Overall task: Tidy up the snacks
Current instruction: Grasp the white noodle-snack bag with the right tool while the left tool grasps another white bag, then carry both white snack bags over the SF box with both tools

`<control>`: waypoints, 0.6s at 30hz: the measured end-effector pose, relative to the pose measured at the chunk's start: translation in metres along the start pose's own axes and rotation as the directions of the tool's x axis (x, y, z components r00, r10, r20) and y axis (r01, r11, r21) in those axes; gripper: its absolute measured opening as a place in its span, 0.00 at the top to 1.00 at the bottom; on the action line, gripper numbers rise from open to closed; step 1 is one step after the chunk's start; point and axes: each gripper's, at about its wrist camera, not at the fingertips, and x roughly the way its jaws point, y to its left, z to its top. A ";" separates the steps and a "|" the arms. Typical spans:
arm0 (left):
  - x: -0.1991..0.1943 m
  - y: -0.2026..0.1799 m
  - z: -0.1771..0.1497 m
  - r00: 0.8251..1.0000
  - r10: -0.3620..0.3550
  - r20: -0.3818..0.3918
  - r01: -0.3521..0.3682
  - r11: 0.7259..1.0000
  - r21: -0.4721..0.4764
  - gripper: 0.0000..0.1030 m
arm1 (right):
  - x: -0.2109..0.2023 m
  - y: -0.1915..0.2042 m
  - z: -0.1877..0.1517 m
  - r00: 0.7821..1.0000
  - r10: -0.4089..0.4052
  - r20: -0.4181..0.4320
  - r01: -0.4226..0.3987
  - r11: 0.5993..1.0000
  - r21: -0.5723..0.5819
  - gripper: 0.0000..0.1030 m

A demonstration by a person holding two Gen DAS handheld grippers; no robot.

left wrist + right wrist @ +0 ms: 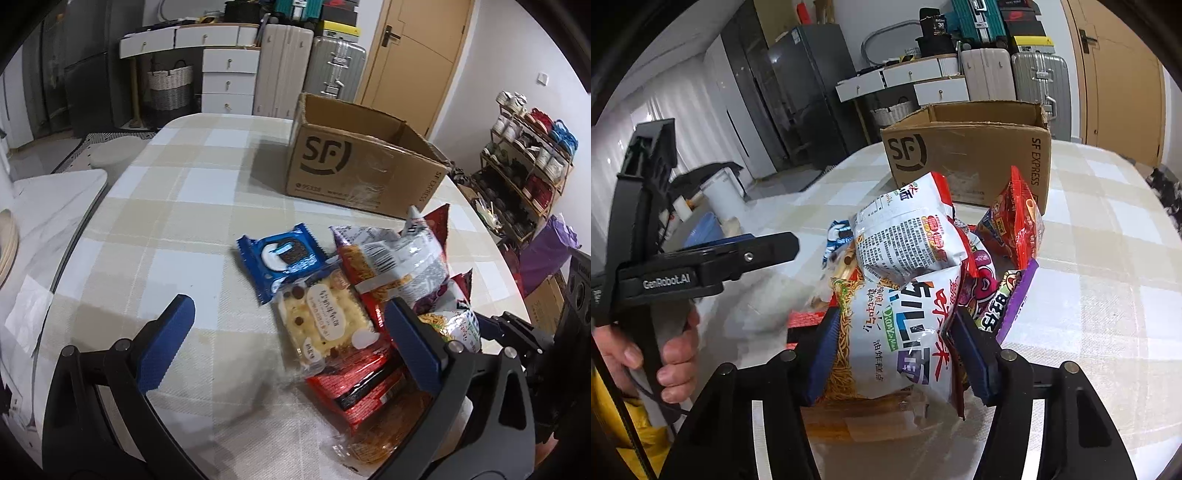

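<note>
A pile of snack packets lies on the checked tablecloth in front of an open cardboard SF box [365, 166], also in the right wrist view [971, 155]. In the left wrist view I see a blue cookie pack [282, 256], a cream cracker pack [325, 321], a red wrapper [358, 387] and a white noodle bag [402, 262]. My left gripper [288, 325] is open, hovering above the cracker pack. My right gripper [894, 354] has its jaws closed against a white noodle-snack bag [905, 332]. A second white bag [908, 232] and red packets [1019, 225] lie behind it.
The round table's edge [74, 251] curves on the left, with a white counter [48, 206] beyond. A shoe rack [524, 173] stands to the right. Drawers and suitcases [280, 70] line the far wall. The left gripper's body [683, 273] and hand show in the right wrist view.
</note>
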 end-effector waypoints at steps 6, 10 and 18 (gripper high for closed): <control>0.002 -0.015 0.012 0.999 -0.039 -0.008 0.040 0.997 0.058 0.01 | -0.015 -0.011 -0.005 0.997 0.056 0.046 -0.058 0.997 0.043 0.44; 0.007 -0.030 0.023 0.997 -0.071 -0.033 0.074 0.991 0.108 0.01 | -0.035 -0.021 -0.008 0.990 0.087 0.108 -0.095 0.993 0.066 0.44; 0.027 -0.085 0.040 0.992 -0.097 -0.077 0.117 0.942 0.316 0.01 | -0.067 -0.056 -0.014 0.977 0.088 0.192 -0.120 0.979 0.166 0.44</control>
